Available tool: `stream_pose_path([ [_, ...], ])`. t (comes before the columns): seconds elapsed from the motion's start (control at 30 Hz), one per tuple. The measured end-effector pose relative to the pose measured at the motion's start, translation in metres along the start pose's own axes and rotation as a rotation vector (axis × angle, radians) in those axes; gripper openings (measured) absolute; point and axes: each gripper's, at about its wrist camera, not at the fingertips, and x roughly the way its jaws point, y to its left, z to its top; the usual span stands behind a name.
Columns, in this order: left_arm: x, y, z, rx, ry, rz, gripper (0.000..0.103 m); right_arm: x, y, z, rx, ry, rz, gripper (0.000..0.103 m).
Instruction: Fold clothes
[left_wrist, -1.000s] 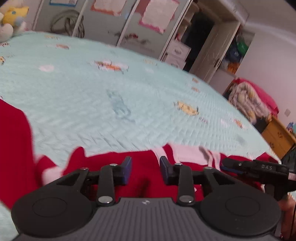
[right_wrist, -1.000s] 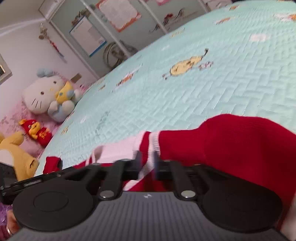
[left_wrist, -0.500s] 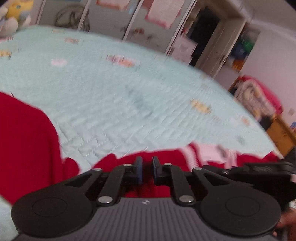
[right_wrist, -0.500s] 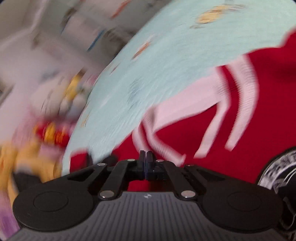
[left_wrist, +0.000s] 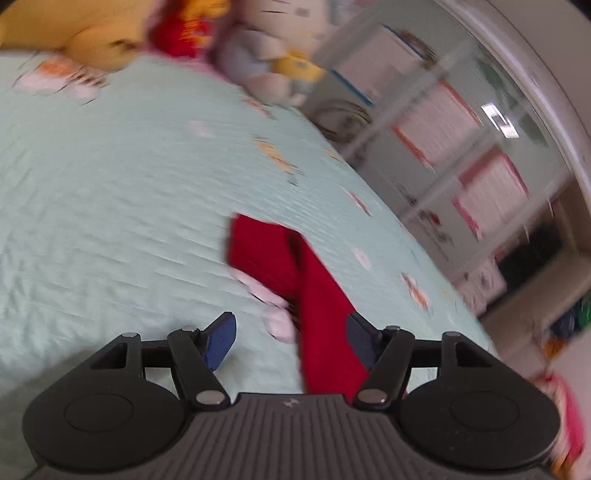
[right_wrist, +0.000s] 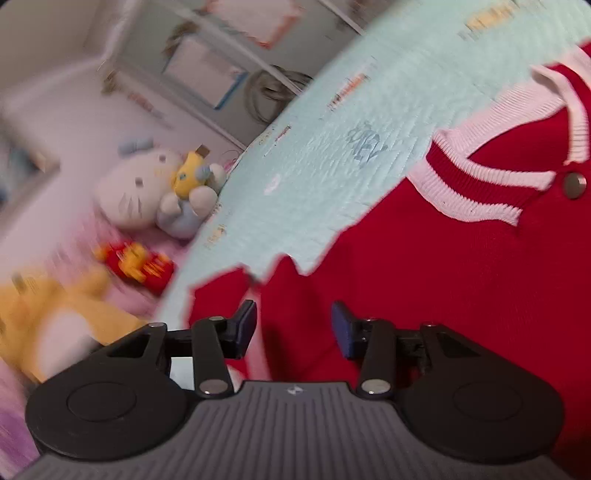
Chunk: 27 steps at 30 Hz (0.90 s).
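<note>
Nearest in the left wrist view, the left gripper (left_wrist: 291, 341) has its blue-padded fingers (left_wrist: 220, 340) spread wide apart with nothing between the pads. It hovers over the bed (left_wrist: 110, 221), whose pale mint quilted cover fills most of that view. Just past the fingers, a narrow strip of the red cardigan (left_wrist: 317, 306) runs away from the gripper across the cover, with a pale pink cuff or trim showing at its left edge. The picture is blurred, so finer detail of that strip cannot be told.

In the right wrist view, the right gripper (right_wrist: 293, 328) also has its fingers (right_wrist: 246, 326) held well apart, gripping nothing. They sit directly above the main body of the red cardigan (right_wrist: 443, 266), which lies spread on the bed (right_wrist: 332, 158) and covers the right and lower part of the view. Farther along the cardigan, toward the upper right, pale pink ribbed bands cross the red knit, and a dark round button (right_wrist: 574, 184) sits beside them.

Beyond the cardigan, the mint cover shows small printed motifs. At the far edge of the bed, a white cat plush (right_wrist: 147, 192) leans with a small yellow toy against it, and a red-and-yellow toy (right_wrist: 136, 264) and a yellow plush (right_wrist: 51, 314) lie near it. Behind the bed stand wardrobe doors (left_wrist: 461, 155) with pink-edged sheets stuck to them.
</note>
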Motion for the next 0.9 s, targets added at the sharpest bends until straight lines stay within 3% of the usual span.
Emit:
stream_pose_path([
  [0.03,0.006,0.003,0.004,-0.021,0.0,-0.001,0.069,0.0,-0.006,-0.002,-0.003,-0.021,0.017,0.03],
  [0.1,0.019,0.007,0.013,-0.058,0.001,-0.002,0.069,-0.004,-0.011,0.002,0.007,-0.024,0.053,0.044],
  [0.4,0.065,-0.051,0.04,-0.023,0.013,-0.059,0.069,-0.011,-0.015,0.009,-0.01,-0.012,0.107,0.045],
  [0.47,0.07,-0.063,0.036,0.039,0.018,-0.078,0.069,-0.008,-0.012,0.011,-0.008,-0.008,0.114,0.046],
  [0.6,0.097,-0.073,0.038,0.081,0.033,0.007,0.069,-0.006,-0.009,0.014,-0.006,-0.007,0.122,0.047],
  [0.7,0.114,-0.064,0.036,0.03,0.05,0.06,0.069,-0.005,-0.006,0.015,-0.011,-0.005,0.126,0.048],
  [0.8,0.123,-0.055,0.033,0.064,0.045,0.052,0.067,-0.004,-0.003,0.015,-0.019,-0.003,0.126,0.048],
  [0.83,0.118,-0.057,0.033,0.086,0.044,0.029,0.055,-0.003,-0.003,0.015,-0.023,-0.002,0.125,0.048],
  [0.87,0.112,-0.06,0.033,0.107,0.045,0.004,0.015,-0.003,-0.002,0.015,-0.027,-0.002,0.125,0.048],
  [0.9,0.107,-0.062,0.033,0.127,0.045,-0.021,0.002,-0.003,-0.001,0.015,-0.029,-0.003,0.125,0.048],
])
